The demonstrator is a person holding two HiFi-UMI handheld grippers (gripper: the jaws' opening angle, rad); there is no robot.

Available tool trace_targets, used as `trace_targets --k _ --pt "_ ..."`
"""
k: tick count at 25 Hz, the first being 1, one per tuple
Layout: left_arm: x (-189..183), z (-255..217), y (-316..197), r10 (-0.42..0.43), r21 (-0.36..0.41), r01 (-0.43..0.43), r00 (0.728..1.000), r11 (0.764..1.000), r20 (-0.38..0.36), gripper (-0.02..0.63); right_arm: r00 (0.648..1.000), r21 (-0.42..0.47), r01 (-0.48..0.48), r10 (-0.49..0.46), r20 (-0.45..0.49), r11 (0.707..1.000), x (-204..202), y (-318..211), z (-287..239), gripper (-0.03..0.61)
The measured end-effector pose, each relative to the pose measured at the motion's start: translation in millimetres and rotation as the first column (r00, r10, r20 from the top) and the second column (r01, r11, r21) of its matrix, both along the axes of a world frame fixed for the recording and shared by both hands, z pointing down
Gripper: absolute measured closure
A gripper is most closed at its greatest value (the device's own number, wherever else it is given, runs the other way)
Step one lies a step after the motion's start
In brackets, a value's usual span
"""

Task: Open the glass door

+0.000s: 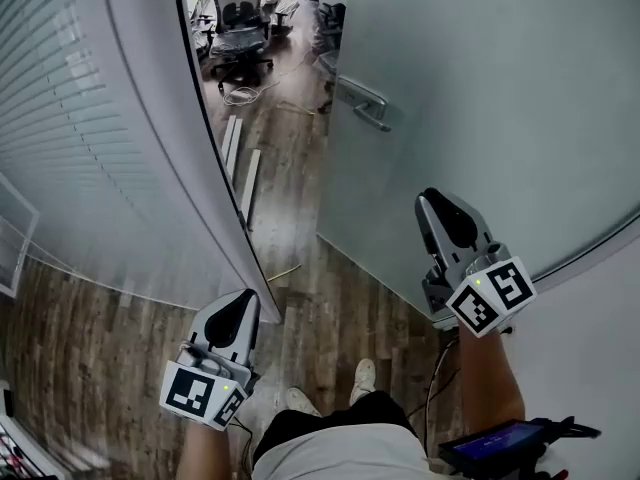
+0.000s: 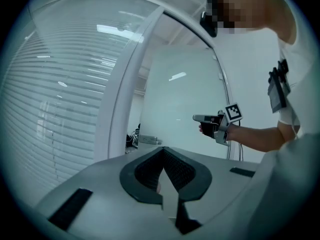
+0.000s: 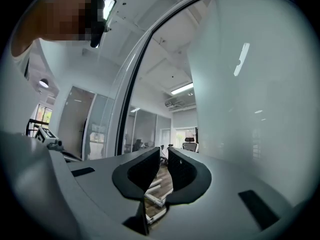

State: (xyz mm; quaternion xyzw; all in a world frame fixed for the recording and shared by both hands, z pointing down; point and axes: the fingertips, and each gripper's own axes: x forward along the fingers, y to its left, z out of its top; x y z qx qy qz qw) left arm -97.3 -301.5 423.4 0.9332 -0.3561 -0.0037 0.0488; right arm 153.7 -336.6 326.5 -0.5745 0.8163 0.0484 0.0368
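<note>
Head view: stood before a glass door (image 1: 480, 118) already ajar, with its free edge upright ahead and left of the right gripper (image 1: 436, 208). Saw the handle (image 1: 362, 101) farther ahead and left of that gripper, well apart, with a bar seemingly lying level along the panel. Held the left gripper (image 1: 238, 308) lower, beside the frosted wall (image 1: 110, 148), judged the farther of the two from the handle.

Left gripper view: found the jaws pressed together on nothing, with the door panel ahead and to the right.

Right gripper view: found the jaws parted by a narrow slit, empty, with glass close on the right and the opening straight ahead.
</note>
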Motion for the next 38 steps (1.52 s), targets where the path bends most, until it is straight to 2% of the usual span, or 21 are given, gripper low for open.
trace_targets --k 3,8,12,17,23,29,33,38 --pt "-6.1 8.7 10.9 0.011 0.004 -0.010 1.000 1.000 -0.008 0.612 1.000 -0.007 0.008 -0.008 0.011 1.000 -14.8 28.9 7.7 0.526" --pt "-15.9 -2.8 27.9 0.006 0.008 -0.006 1.000 1.000 0.008 0.612 0.996 -0.056 0.043 -0.038 0.086 0.997 -37.2 65.7 -1.1 0.529" --pt "-19.8 -4.2 29.5 -0.032 -0.017 0.032 0.999 0.999 0.008 0.612 0.997 -0.078 0.056 -0.052 0.052 0.995 -43.0 78.1 0.3 0.541" --pt "-8.3 10.2 41.9 -0.078 -0.027 0.078 0.997 0.997 0.009 0.612 0.997 -0.100 0.073 -0.072 0.022 0.992 -27.3 99.8 29.4 0.545" --pt "24.3 -58.6 74.6 -0.092 -0.021 0.093 0.995 0.995 0.022 0.612 0.995 -0.103 0.093 -0.089 0.044 0.990 6.8 130.9 -27.1 0.551" --pt "58.9 -82.3 131.0 -0.130 -0.017 0.130 0.991 0.991 0.023 0.612 0.988 -0.085 0.148 -0.145 0.042 0.985 36.8 179.4 -42.6 0.575" --pt "62.3 -101.4 162.2 -0.176 -0.014 0.177 0.983 0.984 0.049 0.612 0.978 -0.085 0.204 -0.199 0.062 0.975 39.5 197.4 -55.6 0.575" --pt "56.6 -99.7 188.3 -0.218 0.007 0.218 0.973 0.976 0.070 0.612 0.967 -0.057 0.246 -0.241 0.080 0.968 34.3 210.4 -46.0 0.575"
